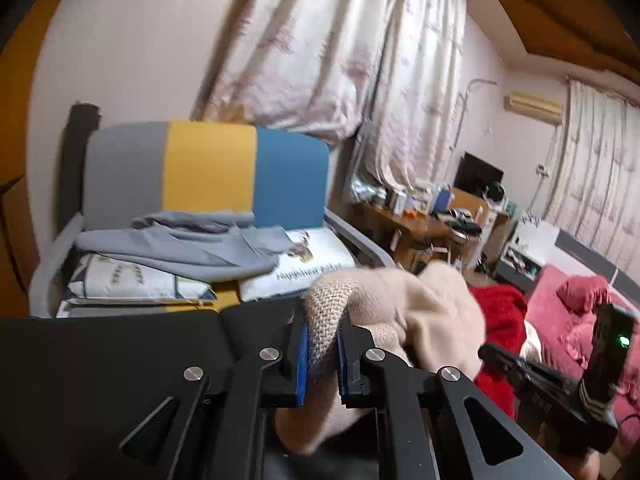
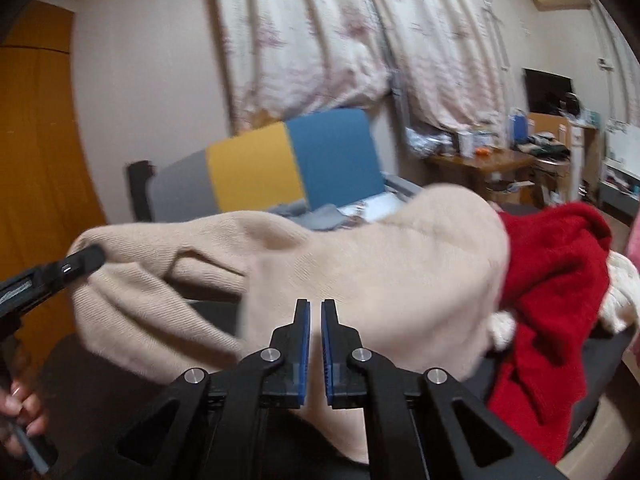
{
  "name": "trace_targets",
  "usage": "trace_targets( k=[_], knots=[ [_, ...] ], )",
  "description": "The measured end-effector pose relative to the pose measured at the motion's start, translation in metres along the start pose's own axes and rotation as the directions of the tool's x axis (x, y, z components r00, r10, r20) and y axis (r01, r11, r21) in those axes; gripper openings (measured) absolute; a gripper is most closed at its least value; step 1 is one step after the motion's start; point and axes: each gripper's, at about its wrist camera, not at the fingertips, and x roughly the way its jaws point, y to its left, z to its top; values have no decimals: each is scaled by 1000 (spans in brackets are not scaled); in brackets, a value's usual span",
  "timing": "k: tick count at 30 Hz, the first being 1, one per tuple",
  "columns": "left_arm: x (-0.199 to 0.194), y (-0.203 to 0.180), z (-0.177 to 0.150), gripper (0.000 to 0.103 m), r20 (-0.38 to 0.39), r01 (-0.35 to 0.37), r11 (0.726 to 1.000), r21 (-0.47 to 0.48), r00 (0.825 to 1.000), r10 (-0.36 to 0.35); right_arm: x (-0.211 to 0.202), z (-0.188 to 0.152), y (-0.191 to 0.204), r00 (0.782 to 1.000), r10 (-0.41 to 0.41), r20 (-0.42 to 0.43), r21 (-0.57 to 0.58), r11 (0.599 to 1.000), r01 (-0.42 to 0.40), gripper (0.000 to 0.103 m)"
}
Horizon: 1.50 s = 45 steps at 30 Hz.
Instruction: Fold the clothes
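The left gripper [image 1: 323, 344] is squeezed tight on a rolled edge of the beige knit sweater [image 1: 420, 304], low in the middle of the left wrist view. The sweater hangs up in the air between both tools. In the right wrist view the right gripper [image 2: 316, 344] sits at the bottom middle with its blue pads [image 2: 303, 356] almost together, and only a thin gap shows between them. The sweater lies right behind and under them, but I cannot tell if any cloth is pinched there. A red sweater [image 2: 552, 280] touches the beige one on the right side. A hand [image 2: 20, 412] shows at the lower left edge. Behind, in the upper middle, stands a chair [image 1: 208, 172] with a gray, yellow and blue back, and folded gray clothes [image 1: 180, 248] rest on its seat.
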Motion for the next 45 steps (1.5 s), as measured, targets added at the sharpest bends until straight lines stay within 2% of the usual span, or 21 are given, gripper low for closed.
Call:
trace_targets(
  k=[6,11,14,16,18,21,23,25,27,29,31,33,34,35,36,37,40,42,43,44,45],
  knots=[
    [-61,62,2,11,79,-66,991,-113,994,76,-1,-35,71,966,240,-99,-67,967,-247,5],
    [-105,143,-20,0,105,-249,941,-229,955,279,22,-93,111,887,366,-281,-94,909,-405,5],
    [-114,189,-46,0,15,-355,895,-272,928,373,38,-123,113,835,389,-388,-53,895,-442,17],
    [-111,213,-69,0,-67,-379,872,-310,924,377,43,-133,103,845,355,-401,-52,912,-407,23],
    [-96,223,-96,0,-159,-393,862,-319,919,360,49,-132,80,884,266,-385,-46,951,-306,26],
    [-57,208,-136,3,-260,-375,887,-271,915,308,62,-115,36,920,153,-360,34,988,-151,29],
    [-25,188,-157,20,-313,-337,914,-224,914,260,69,-98,8,941,81,-329,82,995,-57,34],
    [11,167,-165,85,-356,-293,943,-159,908,222,74,-85,-12,952,14,-304,81,997,11,39],
    [46,146,-173,94,-400,-252,963,-92,895,196,82,-73,-26,949,-34,-313,74,995,60,49],
    [75,133,-175,94,-432,-285,958,3,864,259,92,-67,-41,934,-64,-353,99,989,105,51],
    [100,123,-183,94,-460,-353,926,136,805,374,102,-73,-53,914,-60,-401,143,981,127,52],
    [115,115,-193,95,-430,-398,877,269,765,479,115,-77,-62,897,-77,-434,152,976,157,55],
    [120,112,-198,97,-392,-415,849,327,758,521,121,-81,-66,893,-89,-441,163,971,177,55],
    [119,109,-200,99,-338,-420,838,349,777,530,126,-82,-71,891,-110,-441,171,964,204,55],
    [119,110,-202,102,-335,-426,835,349,775,536,131,-82,-76,888,-135,-439,177,956,233,55],
    [119,113,-204,102,-340,-430,838,336,775,533,136,-83,-80,885,-160,-437,183,948,262,55],
    [114,136,-203,102,-445,-399,907,134,794,415,157,-88,-92,871,-164,-463,216,932,290,55],
    [108,145,-205,96,-461,-390,918,65,804,374,167,-91,-100,871,-130,-473,255,926,277,50],
    [105,146,-205,83,-464,-381,924,42,811,355,167,-91,-103,887,-106,-449,285,924,254,42],
    [101,138,-205,71,-452,-352,934,61,824,341,166,-91,-107,898,-71,-433,316,922,225,17],
    [97,129,-205,35,-443,-325,942,78,836,325,165,-90,-110,907,-32,-421,347,917,194,14]
  ],
)
